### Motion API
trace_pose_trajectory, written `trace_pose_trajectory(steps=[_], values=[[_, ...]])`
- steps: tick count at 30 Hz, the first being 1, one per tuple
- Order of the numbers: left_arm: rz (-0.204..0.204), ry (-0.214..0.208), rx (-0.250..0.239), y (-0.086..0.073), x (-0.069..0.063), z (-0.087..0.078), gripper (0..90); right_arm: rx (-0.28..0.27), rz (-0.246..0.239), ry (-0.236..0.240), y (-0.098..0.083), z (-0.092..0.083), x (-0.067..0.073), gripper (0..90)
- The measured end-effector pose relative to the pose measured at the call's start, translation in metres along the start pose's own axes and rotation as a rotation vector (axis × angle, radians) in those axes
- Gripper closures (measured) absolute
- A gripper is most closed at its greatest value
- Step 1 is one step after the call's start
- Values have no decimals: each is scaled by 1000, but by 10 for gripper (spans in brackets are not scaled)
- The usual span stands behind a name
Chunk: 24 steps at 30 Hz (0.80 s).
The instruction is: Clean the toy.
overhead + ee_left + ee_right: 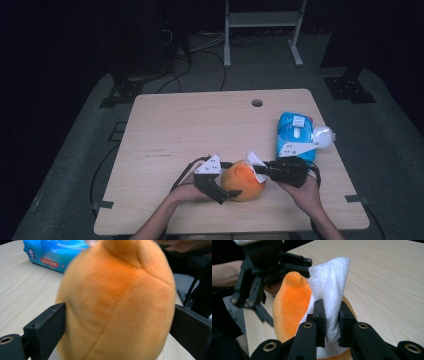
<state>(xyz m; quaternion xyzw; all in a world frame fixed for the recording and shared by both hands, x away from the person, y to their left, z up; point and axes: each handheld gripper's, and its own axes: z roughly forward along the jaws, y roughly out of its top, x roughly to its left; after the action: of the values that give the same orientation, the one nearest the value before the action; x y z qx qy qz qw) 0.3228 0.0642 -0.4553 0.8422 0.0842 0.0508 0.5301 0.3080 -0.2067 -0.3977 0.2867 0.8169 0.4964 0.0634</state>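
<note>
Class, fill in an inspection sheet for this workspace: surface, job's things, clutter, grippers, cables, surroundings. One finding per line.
Surface: light wooden table with a round hole near its far edge.
Job's things: orange plush toy near the front edge; white wipe lies against it; blue wipes pack to the right, a white round thing beside it.
Clutter: nothing seen.
Grippers: left gripper clamps the toy, one of its fingers on each side; right gripper pinches the wipe.
Cables: black cables trail off the table's left side; more on the floor beyond.
Surroundings: dark room, grey floor mat, white frame legs behind.
</note>
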Motion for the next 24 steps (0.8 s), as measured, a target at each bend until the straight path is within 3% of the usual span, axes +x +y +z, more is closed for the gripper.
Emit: trace_pose_trajectory(steps=[2,5,8,9,11,14,16,18,20,24], values=[[-5,35,10,3,-1,-3,168,-5,11,7,0,1,0,789],[23,98,13,14,-6,-10,288,-35,16,4,1,-1,1,790],[86,215,28,26,-9,-19,326,-87,34,13,5,-6,1,791],[93,242,36,28,-9,-23,333,-92,35,5,6,-7,1,790],[116,341,72,31,-6,-29,335,-85,42,4,5,-6,-3,790],[104,431,130,24,1,-30,333,-62,52,-12,2,-6,-8,790],[95,437,175,16,4,-24,324,-42,62,-24,0,-7,-13,790],[80,418,161,14,2,-21,297,-18,80,-21,-4,-9,-18,790],[100,396,186,17,-1,-19,263,9,92,-26,-11,-12,-24,790],[129,366,220,20,-9,-16,197,118,102,-69,-31,-18,-35,788]])
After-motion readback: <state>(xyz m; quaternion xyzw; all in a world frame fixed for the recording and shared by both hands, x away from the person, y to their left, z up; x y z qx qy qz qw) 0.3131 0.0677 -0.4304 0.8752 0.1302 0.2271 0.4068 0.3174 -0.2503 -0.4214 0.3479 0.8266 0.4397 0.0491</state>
